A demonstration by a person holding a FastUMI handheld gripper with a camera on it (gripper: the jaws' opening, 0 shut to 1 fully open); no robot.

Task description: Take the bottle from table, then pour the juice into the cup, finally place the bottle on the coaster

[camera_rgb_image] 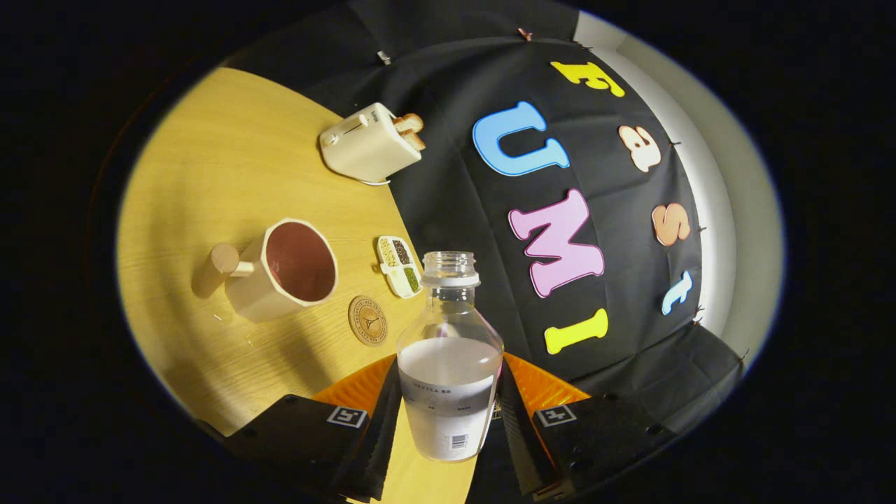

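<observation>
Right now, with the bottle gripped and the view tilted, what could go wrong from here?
1. The uncapped bottle sits between the claw fingers, apparently clamped, still partly full; a fast tip could splash past the cup.
2. The coaster lies close beside the cup, so setting the bottle down could nudge the cup.
3. The small sectioned dish is nearby and could catch spills.

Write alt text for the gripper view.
The gripper is shut on an uncapped clear bottle holding pale liquid, lifted and tilted over a wooden table. Beyond it lie a round coaster, an empty cup, a small divided dish and a toaster.
</observation>
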